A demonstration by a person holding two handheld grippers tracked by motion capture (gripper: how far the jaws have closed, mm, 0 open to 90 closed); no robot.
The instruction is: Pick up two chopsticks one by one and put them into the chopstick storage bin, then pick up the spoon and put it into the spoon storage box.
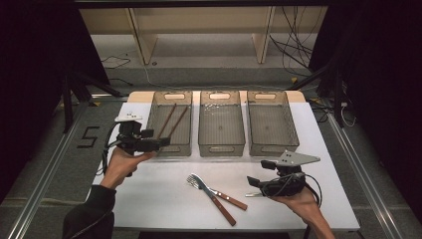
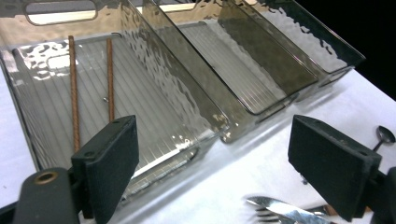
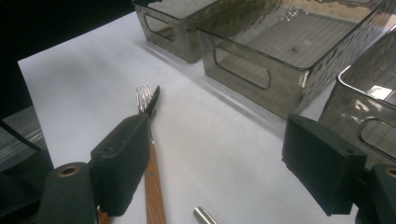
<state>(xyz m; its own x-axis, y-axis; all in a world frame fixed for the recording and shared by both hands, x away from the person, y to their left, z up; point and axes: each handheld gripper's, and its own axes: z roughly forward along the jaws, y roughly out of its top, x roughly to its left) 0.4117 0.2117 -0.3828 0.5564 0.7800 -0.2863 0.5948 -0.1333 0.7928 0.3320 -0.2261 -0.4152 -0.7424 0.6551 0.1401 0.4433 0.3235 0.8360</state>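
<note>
From high up, three see-through bins [image 1: 221,124] are sitting side by side at the back of the white desk [image 1: 164,199], likely so each kind of thing gets its own home. Two chopsticks [image 1: 171,121] are lying in the left bin, pointing slantwise from its near end up toward its far end. The left tongs [image 1: 160,143] are hanging wide open and empty by that bin's near edge. A fork [image 1: 211,191] and a knife [image 1: 221,195] are lying crossed near the front, handles toward the right tongs [image 1: 256,183]. From the left tongs, the chopsticks [image 2: 74,93] are running straight along the bin floor. From the right tongs, the pads [image 3: 121,168] are standing wide open, holding nothing, and the fork [image 3: 148,154] is pointing its prongs away, its long wooden handle coming back toward us.
</note>
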